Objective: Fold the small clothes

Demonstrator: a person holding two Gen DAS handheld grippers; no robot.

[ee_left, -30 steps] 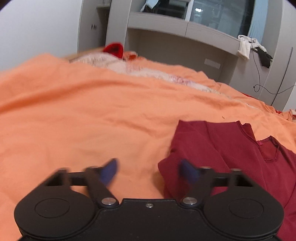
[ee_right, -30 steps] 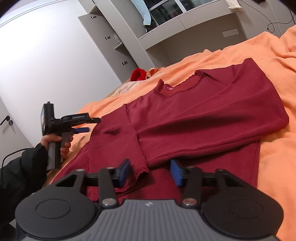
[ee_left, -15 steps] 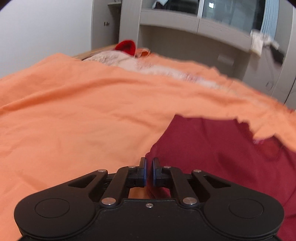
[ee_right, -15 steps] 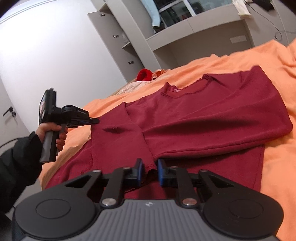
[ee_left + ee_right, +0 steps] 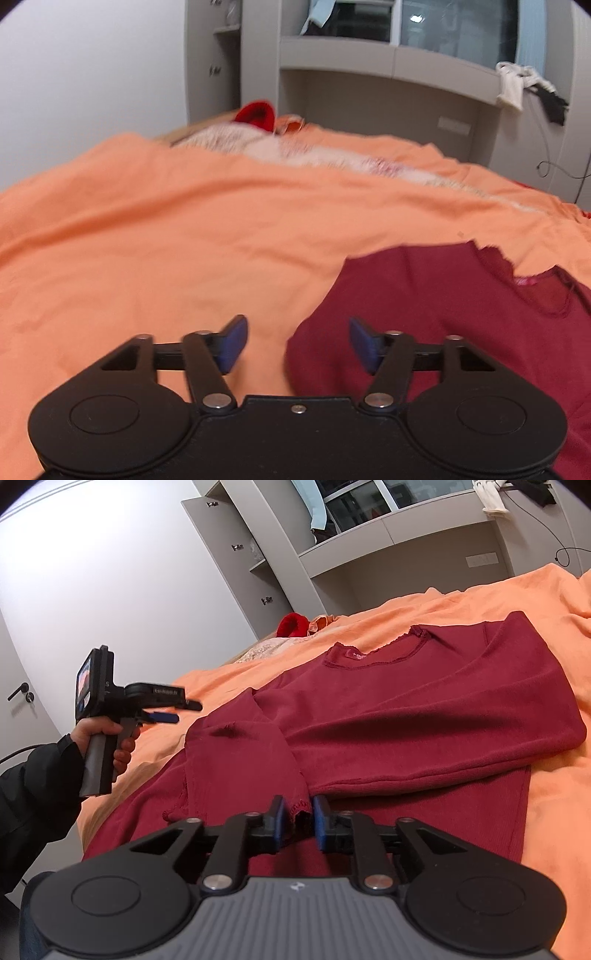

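Pinching the red top's point(image 5: 424, 716) sleeve cuff point(image 5: 300, 809) in our right hand-held gripper point(image 5: 298, 823), we keep our left hand-held gripper point(image 5: 293, 345) spread beside its shoulder

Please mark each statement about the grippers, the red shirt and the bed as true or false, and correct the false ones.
1. The left gripper is open. True.
2. The right gripper holds nothing. False: it pinches the sleeve cuff of the dark red shirt.
3. The shirt lies on a blue sheet. False: the orange sheet is under it.
4. One sleeve is folded across the shirt's body. True.
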